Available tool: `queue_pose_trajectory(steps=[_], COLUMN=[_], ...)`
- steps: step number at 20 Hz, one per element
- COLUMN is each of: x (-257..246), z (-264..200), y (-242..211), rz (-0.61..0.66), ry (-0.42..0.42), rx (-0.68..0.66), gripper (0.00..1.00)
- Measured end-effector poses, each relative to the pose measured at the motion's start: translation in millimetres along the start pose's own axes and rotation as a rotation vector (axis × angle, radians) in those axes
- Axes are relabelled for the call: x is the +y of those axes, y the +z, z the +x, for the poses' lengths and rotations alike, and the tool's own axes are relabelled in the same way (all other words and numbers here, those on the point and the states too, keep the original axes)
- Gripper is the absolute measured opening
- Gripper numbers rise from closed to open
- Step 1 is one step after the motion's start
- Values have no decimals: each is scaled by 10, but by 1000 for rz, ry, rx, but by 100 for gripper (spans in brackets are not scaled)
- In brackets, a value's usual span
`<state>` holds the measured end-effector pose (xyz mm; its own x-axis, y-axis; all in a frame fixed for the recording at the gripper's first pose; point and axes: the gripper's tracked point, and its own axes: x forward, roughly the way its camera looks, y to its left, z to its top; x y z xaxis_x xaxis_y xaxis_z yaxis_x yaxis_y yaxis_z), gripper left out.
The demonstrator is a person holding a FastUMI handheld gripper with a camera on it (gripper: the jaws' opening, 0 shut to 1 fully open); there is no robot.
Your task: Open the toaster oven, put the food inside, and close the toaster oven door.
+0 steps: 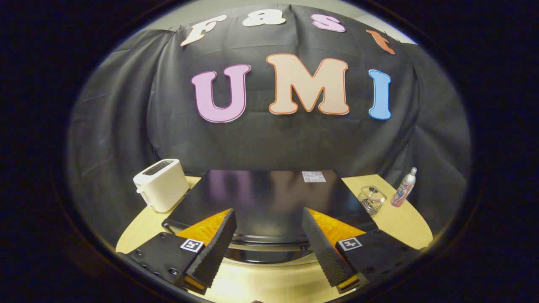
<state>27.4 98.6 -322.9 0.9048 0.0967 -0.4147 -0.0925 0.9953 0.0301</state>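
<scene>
The toaster oven is a wide black box seen from above and in front, its glossy top reflecting the wall. Along its front upper edge runs a silvery bar, likely the door handle, and the door looks shut. My gripper hovers over that front edge. It is open, with nothing between its black ridged fingers. The bar lies in the gap between the fingers, lower than their tips.
A white slot toaster stands left of the oven on the pale wooden table. To the oven's right are a small wire basket and an upright bottle. A white sticker sits on the oven's back right top.
</scene>
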Motion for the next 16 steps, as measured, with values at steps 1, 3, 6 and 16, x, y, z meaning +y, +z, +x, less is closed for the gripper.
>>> queue_pose_trajectory(steps=[1,3,6,16], x=[-5,-39,-53,-49], z=[2,9,-15,-175], y=[-63,-225,-208,-323], rz=[4,16,47,34], ry=[-6,-10,-19,-19], rx=[17,49,36,67], gripper=[100,100,100,100])
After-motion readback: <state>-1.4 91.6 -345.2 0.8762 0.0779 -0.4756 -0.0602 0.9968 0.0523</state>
